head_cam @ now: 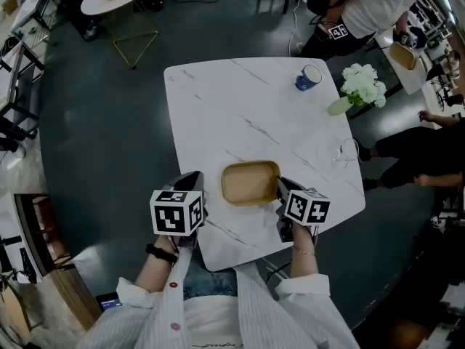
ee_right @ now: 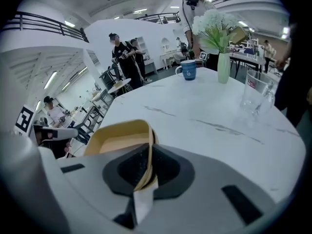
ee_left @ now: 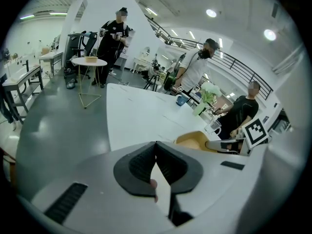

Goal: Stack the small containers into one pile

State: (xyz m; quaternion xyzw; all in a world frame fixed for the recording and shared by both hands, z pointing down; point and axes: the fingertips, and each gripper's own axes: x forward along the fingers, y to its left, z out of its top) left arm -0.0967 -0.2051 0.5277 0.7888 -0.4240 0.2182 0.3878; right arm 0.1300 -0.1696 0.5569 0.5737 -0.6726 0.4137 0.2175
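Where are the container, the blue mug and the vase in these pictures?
container [head_cam: 251, 184], head view, on its bare floor.
blue mug [head_cam: 302, 83], head view, on its outer wall.
vase [ee_right: 224, 68], right gripper view, on the middle of its body.

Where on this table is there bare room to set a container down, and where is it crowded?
Free: the left half of the table, and the middle between the tan container and the blue mug. Crowded: the right edge, with mug, flower vase and glass.
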